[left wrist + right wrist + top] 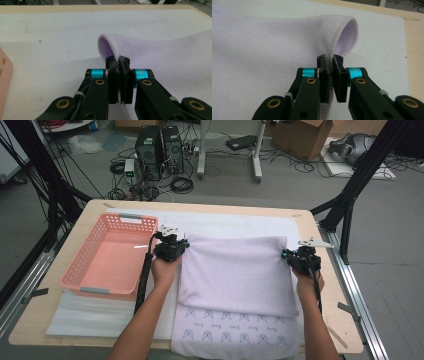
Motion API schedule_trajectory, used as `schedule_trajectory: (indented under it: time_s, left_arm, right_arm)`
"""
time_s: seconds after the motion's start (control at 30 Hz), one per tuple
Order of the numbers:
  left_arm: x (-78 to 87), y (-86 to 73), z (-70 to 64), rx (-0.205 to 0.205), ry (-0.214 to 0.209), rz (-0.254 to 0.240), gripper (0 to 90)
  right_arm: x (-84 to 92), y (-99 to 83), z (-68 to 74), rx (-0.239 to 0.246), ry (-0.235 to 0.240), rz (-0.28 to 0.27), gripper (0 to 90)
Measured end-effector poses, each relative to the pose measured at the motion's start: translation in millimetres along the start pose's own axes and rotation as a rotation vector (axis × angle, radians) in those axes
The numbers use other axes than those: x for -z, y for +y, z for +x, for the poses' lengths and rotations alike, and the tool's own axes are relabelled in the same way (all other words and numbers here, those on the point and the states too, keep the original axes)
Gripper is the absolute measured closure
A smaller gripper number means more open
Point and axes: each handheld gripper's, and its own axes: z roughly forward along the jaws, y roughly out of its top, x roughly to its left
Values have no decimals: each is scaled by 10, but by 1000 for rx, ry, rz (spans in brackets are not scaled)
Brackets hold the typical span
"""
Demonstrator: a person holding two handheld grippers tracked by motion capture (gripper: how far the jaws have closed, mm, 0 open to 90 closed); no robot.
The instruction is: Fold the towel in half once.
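the wooden bench [320, 270] carries a white sheet [235, 222], and on the sheet lies a pale lilac cloth [235, 275], folded over itself so that a patterned strip shows along its near edge. a pink slotted basket [75, 270] sits just beside the cloth on the left side of the bench. the left gripper [172, 245] has its jaws clamped on the cloth's far left corner, the stitched hem pinched between the pads and curling up above them. the right gripper [295, 256] has its jaws clamped on the far right corner in the same way.
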Motion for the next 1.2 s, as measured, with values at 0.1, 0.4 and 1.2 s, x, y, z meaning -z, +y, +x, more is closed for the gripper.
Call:
schedule_trajectory:
  time_s: [0.1,0.4,1.2]
  left_arm:
    - [-101,-6,71,6,1,25,865]
    - [-140,-13,129,60,-35,25,685]
    - [502,-388,-211,-84,-279,18,494]
  right_arm:
    - [-117,63,-44,-11,-5,7,848]
    - [-314,99,-43,-31,-13,50,785]
    - [205,-300,151,7,105,60,599]
